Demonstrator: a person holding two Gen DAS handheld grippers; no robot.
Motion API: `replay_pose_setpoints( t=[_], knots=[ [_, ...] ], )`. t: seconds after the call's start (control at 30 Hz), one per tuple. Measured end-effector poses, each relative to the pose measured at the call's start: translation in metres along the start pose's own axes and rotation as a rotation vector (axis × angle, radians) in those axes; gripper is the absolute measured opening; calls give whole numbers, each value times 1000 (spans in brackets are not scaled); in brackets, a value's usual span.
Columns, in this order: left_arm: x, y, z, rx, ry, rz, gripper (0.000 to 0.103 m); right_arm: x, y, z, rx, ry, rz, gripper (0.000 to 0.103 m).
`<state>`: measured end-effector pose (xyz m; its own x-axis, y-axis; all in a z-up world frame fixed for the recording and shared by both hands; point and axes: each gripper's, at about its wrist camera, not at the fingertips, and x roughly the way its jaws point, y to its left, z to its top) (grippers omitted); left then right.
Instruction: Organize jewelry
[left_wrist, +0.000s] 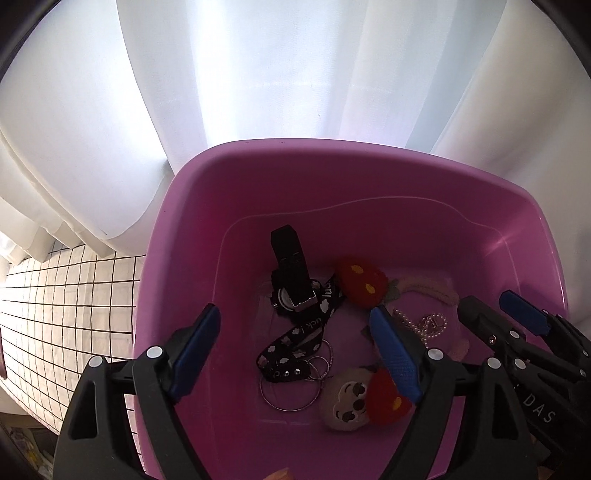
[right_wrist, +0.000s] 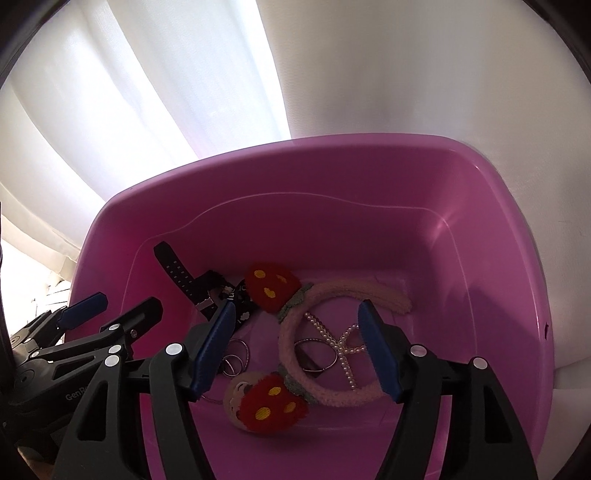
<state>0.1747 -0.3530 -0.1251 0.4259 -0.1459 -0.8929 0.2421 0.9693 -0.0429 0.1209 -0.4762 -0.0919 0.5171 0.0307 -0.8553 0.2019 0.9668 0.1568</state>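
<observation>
Black-framed and blue-padded, our left gripper (left_wrist: 295, 345) hangs over the near part of the purple tub (left_wrist: 354, 166), jaws spread wide with nothing pressed between them. Our right gripper (right_wrist: 297, 343) sits just beside it, also spread apart and empty. Under our fingers we see the jewelry on the tub floor: a plush face charm (left_wrist: 349, 400), thin metal rings (left_wrist: 295, 387) and a black printed lanyard (left_wrist: 303, 328). Slightly farther in lie a pearl necklace (right_wrist: 341, 341) draped across a fuzzy pink headband (right_wrist: 332, 391) with red strawberry pompoms (right_wrist: 271, 286). Beyond that, a black watch (left_wrist: 291, 280) leans toward the far wall. Past the tub we see white curtains (left_wrist: 258, 74) and, on the left, a checked cloth (left_wrist: 66, 306).
</observation>
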Motion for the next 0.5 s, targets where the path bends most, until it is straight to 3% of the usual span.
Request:
replay_pose_setpoints(
  t=[0.5],
  knots=[
    [2, -1, -3, 25, 8, 29, 84, 4, -5, -10, -17, 2, -83, 67]
  ],
)
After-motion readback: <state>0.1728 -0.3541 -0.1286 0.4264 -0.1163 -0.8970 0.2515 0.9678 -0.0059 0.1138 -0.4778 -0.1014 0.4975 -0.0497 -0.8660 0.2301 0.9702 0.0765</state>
